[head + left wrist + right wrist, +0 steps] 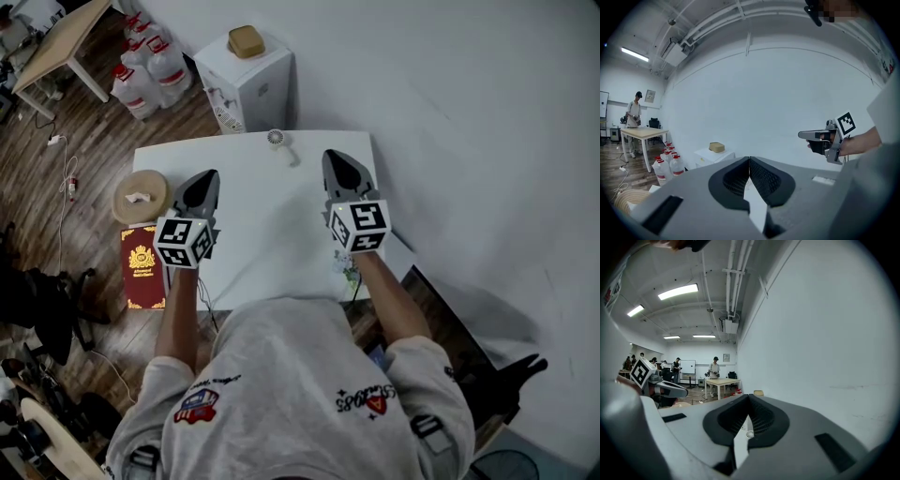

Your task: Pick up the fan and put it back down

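Fan (pixel 276 139) lies at table's (pixel 267 239) far edge, handle pointing 4 o'clock, at 10 o'clock from the nearer right gripper (pixel 336 157). Left gripper (pixel 206 178) is farther. Both have jaws together, empty.

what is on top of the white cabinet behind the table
A tan squarish object sits on the white cabinet. The patch of top beneath it is covered.

A white table (pixel 262 211) with a rectangular top stands on a wooden floor (pixel 89 202); a small white fan (pixel 276 139) lies on the top near its far edge, handle angled to the right; on the floor by the table's left side lies a red book (pixel 142 267); farther off stand water bottles (pixel 145 70).
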Demonstrator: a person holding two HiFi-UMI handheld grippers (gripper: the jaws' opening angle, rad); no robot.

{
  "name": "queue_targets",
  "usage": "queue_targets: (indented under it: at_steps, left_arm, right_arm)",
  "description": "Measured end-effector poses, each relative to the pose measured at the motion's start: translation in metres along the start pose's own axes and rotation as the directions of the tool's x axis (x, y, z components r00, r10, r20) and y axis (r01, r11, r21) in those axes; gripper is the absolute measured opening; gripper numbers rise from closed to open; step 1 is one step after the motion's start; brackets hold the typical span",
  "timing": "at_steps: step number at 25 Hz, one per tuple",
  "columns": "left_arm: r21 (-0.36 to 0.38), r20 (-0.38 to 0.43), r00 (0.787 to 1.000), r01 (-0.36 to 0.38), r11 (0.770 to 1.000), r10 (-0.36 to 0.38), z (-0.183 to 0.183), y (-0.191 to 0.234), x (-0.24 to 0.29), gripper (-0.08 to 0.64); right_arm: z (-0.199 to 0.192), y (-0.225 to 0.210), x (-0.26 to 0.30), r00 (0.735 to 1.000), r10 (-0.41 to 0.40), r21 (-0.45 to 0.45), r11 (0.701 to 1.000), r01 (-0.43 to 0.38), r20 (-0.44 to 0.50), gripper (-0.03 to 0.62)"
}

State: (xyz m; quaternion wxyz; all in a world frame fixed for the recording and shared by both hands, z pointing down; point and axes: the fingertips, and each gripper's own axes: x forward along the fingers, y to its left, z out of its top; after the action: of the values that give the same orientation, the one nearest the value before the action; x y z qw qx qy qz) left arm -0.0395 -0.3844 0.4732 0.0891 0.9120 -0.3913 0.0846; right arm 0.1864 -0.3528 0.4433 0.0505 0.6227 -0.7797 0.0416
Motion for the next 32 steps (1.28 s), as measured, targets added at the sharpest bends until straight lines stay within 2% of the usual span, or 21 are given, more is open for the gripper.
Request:
queue_targets:
  at_steps: [11, 32]
  left_arm:
    - [-0.001, 0.016, 1.000, -0.004, 1.000, 0.004, 0.008, -0.003, -0.003, 0.005]
    - [-0.010, 0.006, 1.000, 0.003, 1.000, -0.003, 0.000, -0.007, -0.004, 0.005]
  right_arm:
    - [0.010, 0.003, -0.007, 1.000, -0.001, 0.008, 1.000, 0.001, 0.023, 0.002]
    - [-0.001, 0.008, -0.011, 1.000, -0.008, -0.008, 1.000, 0.008, -0.013, 0.000]
